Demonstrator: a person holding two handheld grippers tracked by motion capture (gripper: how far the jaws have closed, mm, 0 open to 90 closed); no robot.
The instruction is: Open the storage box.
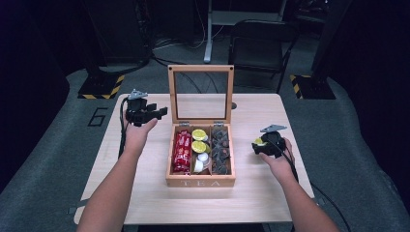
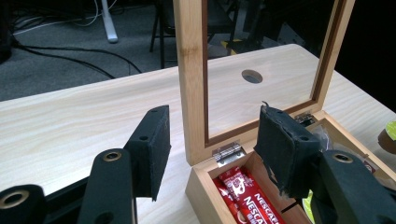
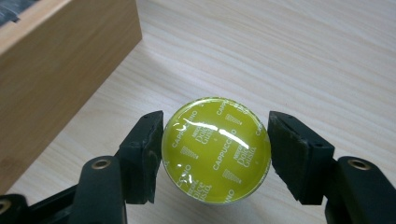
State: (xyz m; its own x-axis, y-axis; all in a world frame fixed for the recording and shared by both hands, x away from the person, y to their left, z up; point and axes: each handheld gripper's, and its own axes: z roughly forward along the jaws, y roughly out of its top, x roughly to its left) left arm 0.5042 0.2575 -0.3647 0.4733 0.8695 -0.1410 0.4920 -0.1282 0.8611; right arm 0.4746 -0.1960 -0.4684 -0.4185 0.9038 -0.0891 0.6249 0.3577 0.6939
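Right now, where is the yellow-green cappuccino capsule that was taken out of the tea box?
The capsule sits between the right gripper jaws, over the table just right of the tea box; the left jaw touches it, the right shows a slight gap.

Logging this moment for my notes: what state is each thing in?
Tea box: lid open, standing upright.
Red sachets: lying in the left compartment.
Yellow capsule: between the jaws of the right hand-held gripper, left pad touching it, right pad just off it.
Left hand-held gripper: open, holding nothing, near the lid's hinge.
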